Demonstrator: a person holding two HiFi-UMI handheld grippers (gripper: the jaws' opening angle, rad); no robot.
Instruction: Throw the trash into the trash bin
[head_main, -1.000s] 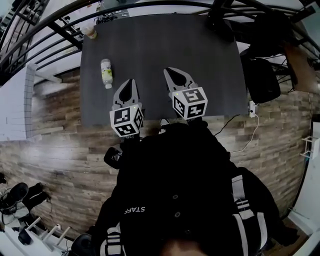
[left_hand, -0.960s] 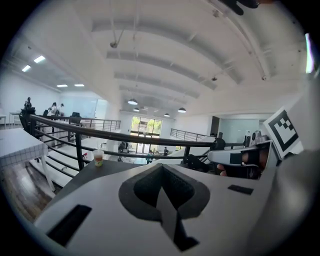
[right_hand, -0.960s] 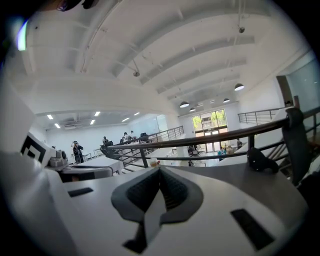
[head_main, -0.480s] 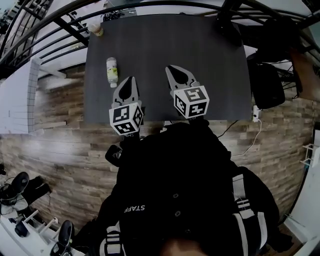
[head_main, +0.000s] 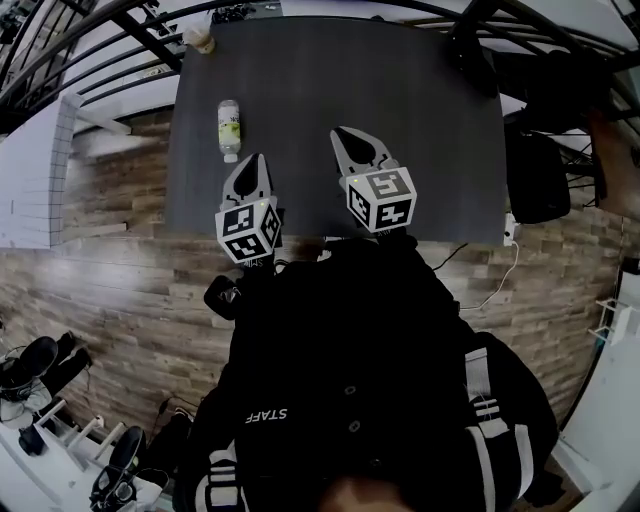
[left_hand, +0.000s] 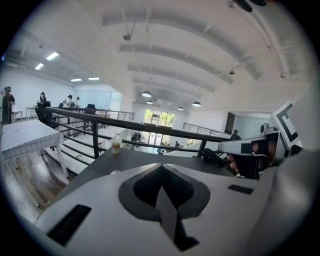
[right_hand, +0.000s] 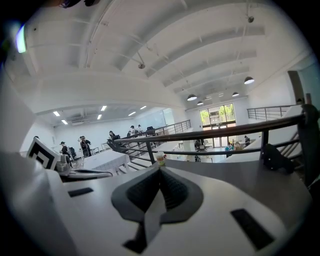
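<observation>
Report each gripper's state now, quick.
Left gripper: jaws closed, holding nothing.
Right gripper: jaws closed, holding nothing.

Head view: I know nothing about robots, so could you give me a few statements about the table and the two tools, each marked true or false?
1. A bottle lies on its side on the dark table. True.
2. The left tool is clamped on the bottle. False: its jaws are together on nothing, and the bottle lies apart from it, farther out on the table and a little to the left.
3. A cup stands at the table's far left corner. True.
4. The right tool has its jaws wide apart. False: they are together, with nothing between them.
</observation>
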